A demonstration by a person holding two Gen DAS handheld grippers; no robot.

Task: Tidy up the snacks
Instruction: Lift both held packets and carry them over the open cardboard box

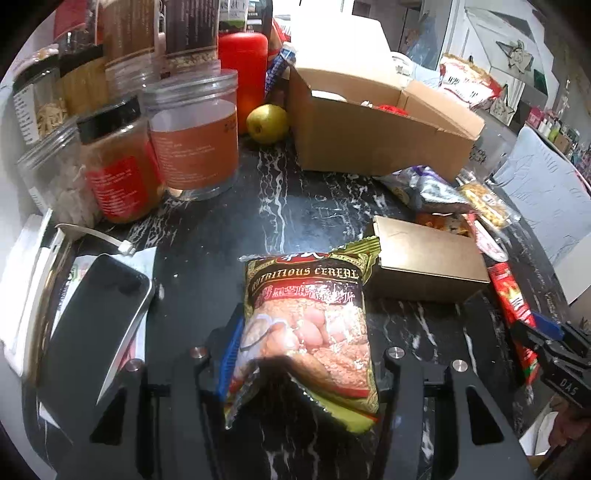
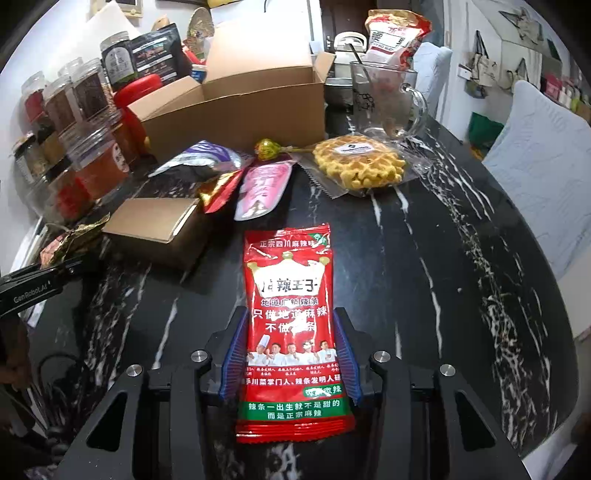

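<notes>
Underfoot, so to speak: black marble tabletop (image 2: 461, 258) veined with white, round-edged, crowded along its far side. Open cardboard box (image 1: 373, 136) at the back, flaps up, something red just visible inside. Left of it, a cluster of clear jars (image 1: 192, 136) with orange and red labels, a red canister (image 1: 243, 70) behind them, a yellow-green apple (image 1: 266, 123) between jars and box. Phone (image 1: 92, 314) lying dark-screened at the left edge, beside papers. Small flat brown carton (image 1: 424, 258) mid-table. Beyond it, from the right wrist view: wrapped waffle (image 2: 360, 164), pink sachet (image 2: 260, 190), purple-and-silver pouch (image 2: 201, 162), lollipop (image 2: 266, 147), glass mug (image 2: 388, 99) with a red-and-white bag (image 2: 397, 35) standing behind. Pale cushioned chair (image 2: 543, 177) past the table's right rim; white wall with hanging trinkets further back.

Left gripper (image 1: 301, 354) angled steeply down toward the table, cereal packet (image 1: 306, 325) between its fingers, blue pad (image 1: 231, 358) against the packet's left edge, the right pad hidden behind the bag; packet crumpled at the near end, so gripped, top end lying near the brown carton. Right gripper (image 2: 291, 354) likewise tilted down, narrowed onto the red spicy-strip packet (image 2: 291, 314), both blue pads (image 2: 232, 354) pressed to its long edges, packet flat on the marble and pointing away toward the sachet. Each gripper visible at the margin of the other's view, close side by side.
</notes>
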